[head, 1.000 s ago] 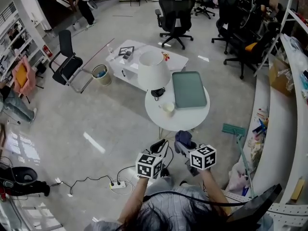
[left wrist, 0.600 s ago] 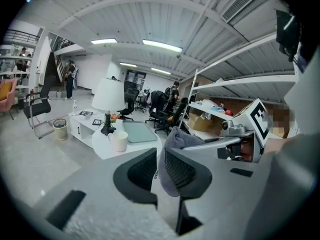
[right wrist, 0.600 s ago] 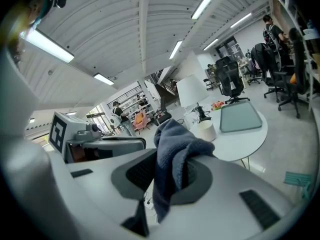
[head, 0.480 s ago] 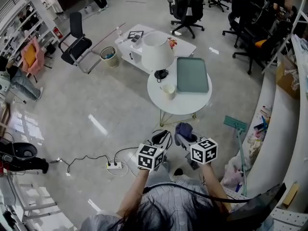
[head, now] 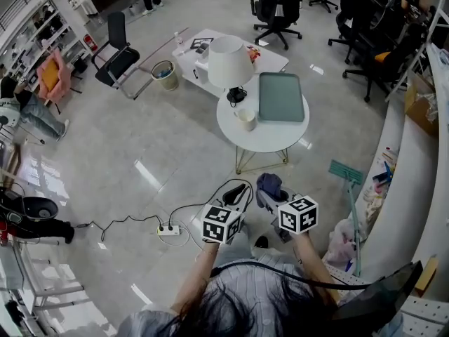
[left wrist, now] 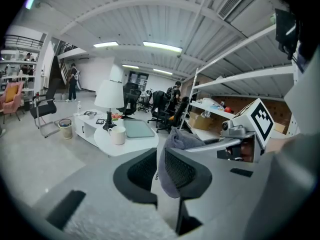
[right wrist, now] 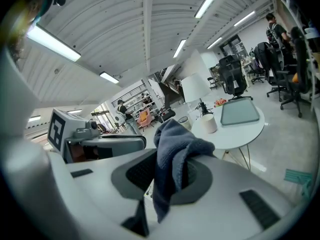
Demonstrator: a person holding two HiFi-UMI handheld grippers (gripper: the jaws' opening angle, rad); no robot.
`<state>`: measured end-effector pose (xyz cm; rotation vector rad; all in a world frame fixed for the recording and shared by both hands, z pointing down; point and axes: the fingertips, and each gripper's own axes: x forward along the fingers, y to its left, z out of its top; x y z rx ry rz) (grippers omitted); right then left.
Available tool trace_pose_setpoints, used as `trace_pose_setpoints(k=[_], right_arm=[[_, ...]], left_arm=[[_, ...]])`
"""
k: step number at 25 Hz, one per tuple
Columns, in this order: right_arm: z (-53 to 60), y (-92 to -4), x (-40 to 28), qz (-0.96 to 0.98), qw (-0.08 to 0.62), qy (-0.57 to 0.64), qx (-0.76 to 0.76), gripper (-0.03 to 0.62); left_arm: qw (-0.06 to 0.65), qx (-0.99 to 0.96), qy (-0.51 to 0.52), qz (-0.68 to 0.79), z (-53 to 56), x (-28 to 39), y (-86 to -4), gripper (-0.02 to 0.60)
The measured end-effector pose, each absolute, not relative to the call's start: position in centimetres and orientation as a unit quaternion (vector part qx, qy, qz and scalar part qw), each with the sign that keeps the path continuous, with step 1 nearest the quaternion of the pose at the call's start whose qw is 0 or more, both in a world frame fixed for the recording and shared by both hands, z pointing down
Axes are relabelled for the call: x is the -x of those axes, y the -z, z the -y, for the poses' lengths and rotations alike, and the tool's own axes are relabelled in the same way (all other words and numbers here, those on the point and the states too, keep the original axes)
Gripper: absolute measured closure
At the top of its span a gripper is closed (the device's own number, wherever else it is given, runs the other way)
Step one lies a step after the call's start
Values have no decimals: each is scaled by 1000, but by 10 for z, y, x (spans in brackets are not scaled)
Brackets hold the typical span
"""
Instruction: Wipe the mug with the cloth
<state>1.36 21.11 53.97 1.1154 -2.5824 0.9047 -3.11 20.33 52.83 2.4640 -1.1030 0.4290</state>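
A white mug (head: 245,119) stands on a round white table (head: 273,137), well ahead of both grippers. My right gripper (head: 269,190) is shut on a blue-grey cloth (head: 269,184), held in the air over the floor short of the table. In the right gripper view the cloth (right wrist: 175,146) bunches up and hangs down between the jaws of the right gripper (right wrist: 167,171), and the mug (right wrist: 207,123) is far beyond. My left gripper (head: 235,194) hovers beside it, its jaws close together on nothing. The left gripper view shows the left gripper (left wrist: 160,169), with the mug (left wrist: 117,135) distant.
On the table stand a white-shaded lamp (head: 230,62) and a grey-green tray (head: 280,97). A power strip with cable (head: 168,229) lies on the floor at my left. A broom (head: 347,175) leans at the right. Office chairs (head: 277,5) and a low white table (head: 210,48) are beyond.
The head view has shifted: the table and mug now lie a little farther ahead of the grippers. Both grippers keep their pose and the cloth stays in the right one.
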Motion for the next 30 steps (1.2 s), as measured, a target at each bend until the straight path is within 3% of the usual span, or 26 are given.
trace_pose_setpoints(k=[30], right_arm=[[-243,-534,-7,882,85,-291,-360,516]], left_arm=[[175,-884,-143,409,-226,36,-510,523]])
